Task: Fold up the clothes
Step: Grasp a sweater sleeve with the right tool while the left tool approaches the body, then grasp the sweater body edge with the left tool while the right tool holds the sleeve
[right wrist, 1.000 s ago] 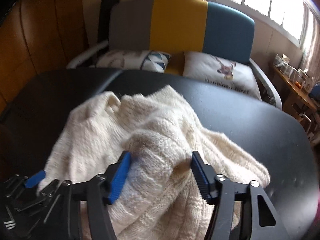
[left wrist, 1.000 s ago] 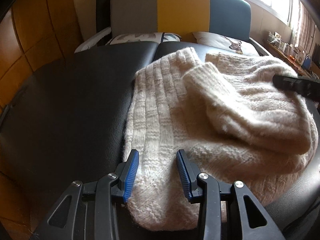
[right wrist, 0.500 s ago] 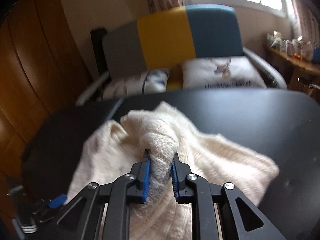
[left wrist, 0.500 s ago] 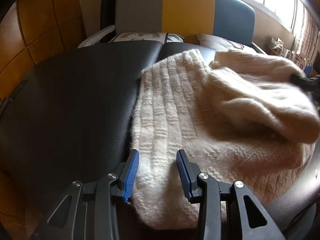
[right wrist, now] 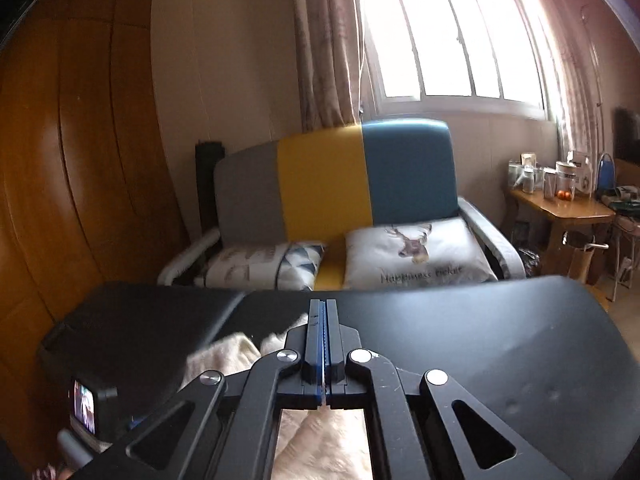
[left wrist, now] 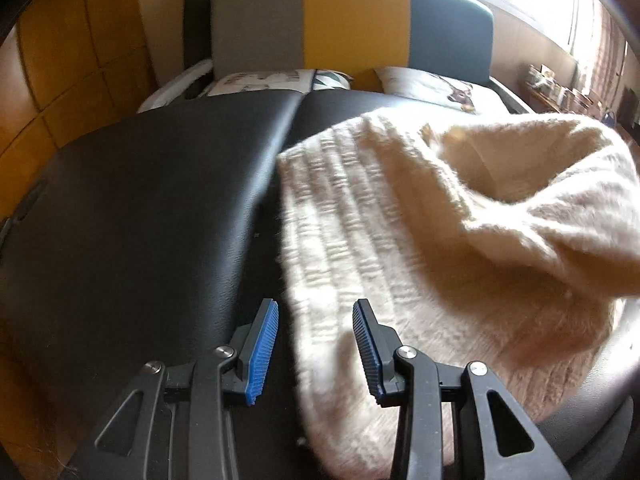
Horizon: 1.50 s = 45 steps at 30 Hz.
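A cream knit sweater lies on the right half of the black padded table. Its right part is raised in a loose fold, clear of the table. My left gripper is open low over the near left corner, with the sweater's edge lying between its blue pads. In the right wrist view, my right gripper is lifted above the table with its jaws pressed together. A thin bit of the knit shows between them, and the sweater hangs beneath. The left gripper's body sits at the lower left.
Behind the table stands a sofa with a grey, yellow and teal back and two printed cushions. A wooden wardrobe fills the left. A wooden side table with jars is at the right under the window.
My right gripper closed on a fold of the sweater and has risen, lifting the right part off the table. My left gripper stayed open at the near left corner.
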Tool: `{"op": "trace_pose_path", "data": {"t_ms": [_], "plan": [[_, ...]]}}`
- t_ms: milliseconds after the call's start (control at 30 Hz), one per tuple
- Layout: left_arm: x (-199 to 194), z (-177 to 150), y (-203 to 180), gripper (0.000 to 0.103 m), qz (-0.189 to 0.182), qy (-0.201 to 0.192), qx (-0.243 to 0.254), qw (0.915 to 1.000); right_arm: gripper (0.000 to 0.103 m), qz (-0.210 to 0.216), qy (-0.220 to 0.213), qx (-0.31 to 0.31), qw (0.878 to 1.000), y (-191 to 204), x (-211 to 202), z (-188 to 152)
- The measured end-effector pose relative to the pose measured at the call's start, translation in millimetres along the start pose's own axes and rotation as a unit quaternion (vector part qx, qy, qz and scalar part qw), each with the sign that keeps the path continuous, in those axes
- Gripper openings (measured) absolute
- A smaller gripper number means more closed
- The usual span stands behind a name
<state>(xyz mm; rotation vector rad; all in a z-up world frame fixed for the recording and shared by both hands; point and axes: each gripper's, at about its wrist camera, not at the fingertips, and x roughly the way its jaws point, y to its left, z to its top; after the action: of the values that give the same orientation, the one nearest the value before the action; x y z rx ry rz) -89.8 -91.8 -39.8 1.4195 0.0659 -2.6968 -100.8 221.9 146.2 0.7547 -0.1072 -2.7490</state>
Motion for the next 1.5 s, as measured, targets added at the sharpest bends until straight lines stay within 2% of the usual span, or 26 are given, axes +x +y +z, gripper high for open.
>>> {"op": "trace_pose_path", "data": {"t_ms": [100,167,200,233,267,333,400,500,567,633,667,700,733,767,833,1033,1100,1167,1233,1367,1433,1500], "plan": [[6,22,-3,0.039,0.010,-0.008,0.012,0.9998,0.004,0.004,0.042,-0.019,0.999,4,24,-10],[13,41,-4,0.039,0.016,-0.005,0.022,0.9996,0.026,0.011,0.065,-0.037,0.997,10,42,-15],[16,53,-5,0.039,0.021,-0.004,0.018,0.9996,0.065,0.014,0.077,-0.045,0.996,13,51,-18],[20,65,-4,0.039,0.020,0.001,0.011,0.9997,0.093,0.014,0.081,-0.053,0.995,17,59,-18],[23,77,-4,0.039,0.011,0.009,0.003,0.9999,0.096,0.010,0.080,-0.060,0.995,21,68,-16],[27,99,-7,0.039,-0.007,0.022,-0.008,0.9997,0.096,0.010,0.100,-0.090,0.991,32,97,-10],[34,120,-19,0.039,-0.001,0.024,0.014,0.9996,0.096,0.005,0.132,-0.123,0.984,42,129,-4],[45,137,-35,0.039,0.009,0.036,0.039,0.9986,0.095,-0.016,0.204,-0.164,0.965,46,177,-6],[53,144,-44,0.039,0.005,0.049,0.049,0.9976,0.082,-0.007,0.246,-0.159,0.956,40,196,-15],[59,146,-53,0.039,0.003,0.056,0.058,0.9967,0.046,0.013,0.283,-0.133,0.950,29,208,-28],[62,145,-56,0.039,0.007,0.058,0.063,0.9963,0.041,0.010,0.289,-0.121,0.950,22,209,-34],[67,144,-59,0.039,0.010,0.062,0.068,0.9957,0.035,0.006,0.288,-0.114,0.951,16,208,-40],[71,142,-62,0.039,0.011,0.066,0.072,0.9952,0.023,0.004,0.286,-0.108,0.952,10,206,-45],[76,140,-65,0.039,0.015,0.070,0.077,0.9944,0.019,0.005,0.281,-0.097,0.955,3,204,-50],[85,135,-70,0.039,0.022,0.078,0.087,0.9929,0.016,0.006,0.264,-0.070,0.962,-7,194,-58],[100,131,-88,0.041,0.050,0.074,0.124,0.9883,0.014,0.010,0.193,0.012,0.981,-25,153,-78],[102,135,-102,0.046,0.094,0.071,0.159,0.9802,0.014,0.022,0.170,0.041,0.984,-26,135,-84],[97,138,-111,0.046,0.116,0.054,0.179,0.9755,0.014,0.033,0.153,0.053,0.986,-22,119,-88],[96,143,-118,0.046,0.122,0.043,0.191,0.9731,0.014,0.037,0.147,0.055,0.987,-17,109,-94],[113,148,-128,0.046,0.116,0.071,0.201,0.9702,0.014,0.043,0.147,0.075,0.985,-20,109,-106],[119,143,-136,0.046,0.128,0.067,0.226,0.9632,0.014,0.046,0.149,0.088,0.984,-25,110,-111],[121,136,-145,0.046,0.152,0.044,0.259,0.9529,0.014,0.050,0.149,0.104,0.982,-29,109,-115]]}}
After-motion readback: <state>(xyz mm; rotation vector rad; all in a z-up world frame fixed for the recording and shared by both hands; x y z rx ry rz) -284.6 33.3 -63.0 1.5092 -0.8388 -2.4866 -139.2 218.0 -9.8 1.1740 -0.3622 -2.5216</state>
